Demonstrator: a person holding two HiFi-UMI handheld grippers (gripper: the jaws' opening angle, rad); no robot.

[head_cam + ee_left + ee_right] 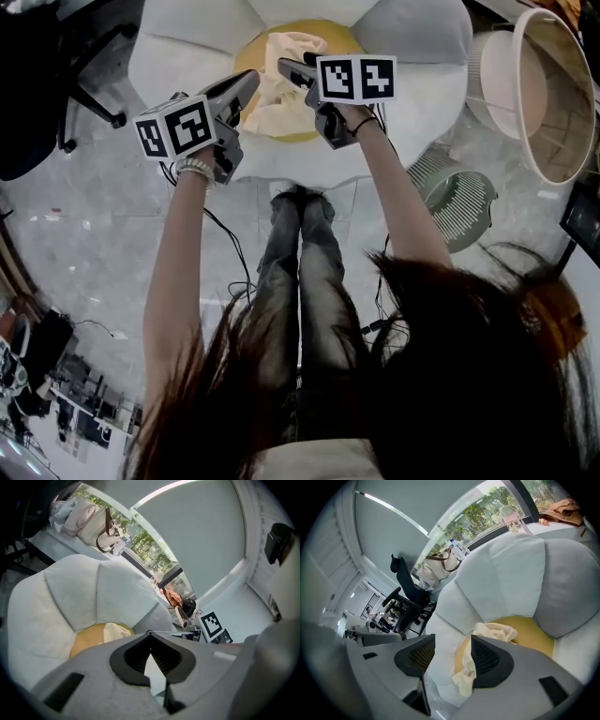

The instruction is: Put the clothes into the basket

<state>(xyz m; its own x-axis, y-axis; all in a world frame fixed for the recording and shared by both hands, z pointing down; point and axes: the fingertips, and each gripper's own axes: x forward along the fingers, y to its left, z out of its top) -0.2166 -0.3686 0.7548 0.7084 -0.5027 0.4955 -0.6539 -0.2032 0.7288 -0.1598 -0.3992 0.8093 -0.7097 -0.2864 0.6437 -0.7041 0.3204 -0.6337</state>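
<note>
1. The cream garment (286, 80) lies crumpled on the yellow centre of the flower-shaped cushion (412, 56), at the top middle of the head view; nothing sits in a basket yet. The right gripper (289, 68) hangs just over it, jaws spread wide with nothing pinched. In the right gripper view the cloth shows between and beyond the pads, apart from them. If the jaws close too high, they probably catch only a loose fold, and the garment can slip out on the lift.
2. Going too deep carries the opposite risk: the pads may bite the soft cushion along with the fabric and drag it.
3. The left gripper (246, 84), just left of the garment, has its jaws pressed together on nothing. Unless it opens, it cannot gather the cloth, and a trailing end may snag on a petal.
4. The two grippers sit close together and could knock each other above the garment.
5. A white basket (497, 75) at the upper right and a green slatted basket (459, 202) below it are both well apart from the cushion. A weak grip may fail during that carry.
</note>
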